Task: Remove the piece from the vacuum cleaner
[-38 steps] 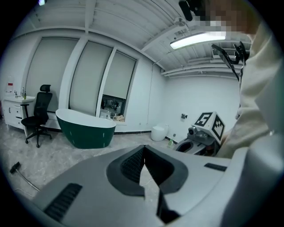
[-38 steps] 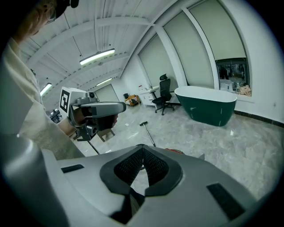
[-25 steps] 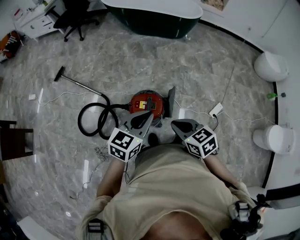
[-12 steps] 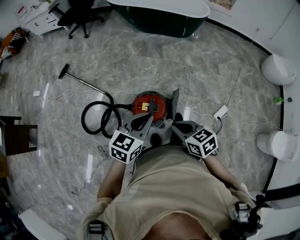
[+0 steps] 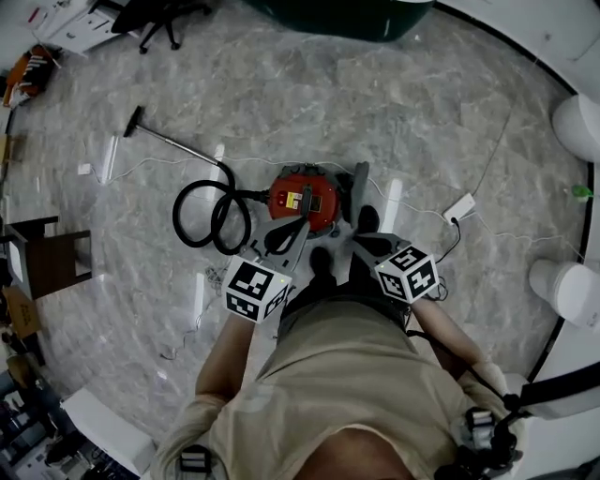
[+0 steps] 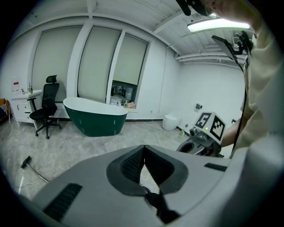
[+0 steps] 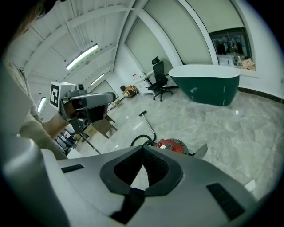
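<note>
Head view: left hand-held gripper (image 5: 300, 223) and right hand-held gripper (image 5: 357, 240), closed empty, now nearer vacuum cleaner (image 5: 319, 192)

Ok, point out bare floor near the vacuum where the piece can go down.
Widest bare floor lies beyond the vacuum, towards the tub. A smaller patch sits right of it, before the power strip. Crowded: the left side, with the hose coil and wand; also by the shoes.

We see the vacuum cleaner (image 5: 305, 195) partly covered (its near side) by the left gripper (image 5: 297, 226); the top edge cuts the bathtub (image 5: 361, 13).
</note>
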### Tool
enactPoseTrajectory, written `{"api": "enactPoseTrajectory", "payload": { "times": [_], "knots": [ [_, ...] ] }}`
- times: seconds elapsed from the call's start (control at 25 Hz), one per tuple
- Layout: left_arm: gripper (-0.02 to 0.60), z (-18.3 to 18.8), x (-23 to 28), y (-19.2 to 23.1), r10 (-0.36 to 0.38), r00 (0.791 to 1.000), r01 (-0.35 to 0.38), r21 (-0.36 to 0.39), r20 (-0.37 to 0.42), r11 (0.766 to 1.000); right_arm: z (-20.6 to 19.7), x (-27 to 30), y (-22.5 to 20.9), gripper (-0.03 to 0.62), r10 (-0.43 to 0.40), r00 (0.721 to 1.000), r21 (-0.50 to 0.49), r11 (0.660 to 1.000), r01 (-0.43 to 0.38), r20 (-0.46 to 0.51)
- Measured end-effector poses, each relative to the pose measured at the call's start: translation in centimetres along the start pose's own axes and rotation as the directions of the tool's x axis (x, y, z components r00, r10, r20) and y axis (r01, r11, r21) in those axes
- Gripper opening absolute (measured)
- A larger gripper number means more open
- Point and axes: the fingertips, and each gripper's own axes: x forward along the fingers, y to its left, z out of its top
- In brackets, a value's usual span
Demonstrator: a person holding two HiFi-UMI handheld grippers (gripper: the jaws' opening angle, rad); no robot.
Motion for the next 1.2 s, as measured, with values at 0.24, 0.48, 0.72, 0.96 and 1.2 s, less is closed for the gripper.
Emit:
{"api": "enactPoseTrajectory", "payload": {
  "times": [0.24,0.48,0.72,0.96,1.2],
  "knots": [
    [-0.006,-1.6,4.0,1.8,0.007,0.997,-0.008,-0.018,-0.083,1.000,-1.0,2.8,-6.2,0.002,0.007,0.999,0.087,0.996,-0.003,-0.043],
    [-0.006,-4.1,8.3,3.3,-0.003,0.989,-0.002,-0.031,-0.147,1.000,-3.5,6.7,-13.3,0.002,0.010,0.999,0.264,0.965,0.002,-0.043],
    [-0.006,-7.6,12.2,4.1,-0.002,0.986,-0.010,-0.071,-0.168,0.997,-7.3,10.7,-19.3,0.005,-0.012,0.998,0.387,0.921,0.036,-0.063],
    [-0.006,-11.9,15.3,4.6,-0.022,0.983,-0.010,-0.169,-0.183,0.986,-11.1,15.9,-23.2,0.188,-0.027,0.989,0.412,0.907,0.084,-0.143],
    [-0.006,-15.3,16.9,5.4,-0.029,0.980,-0.017,-0.232,-0.195,0.973,-13.7,20.3,-26.4,0.287,-0.069,0.973,0.399,0.904,0.154,-0.219]
  ]
}}
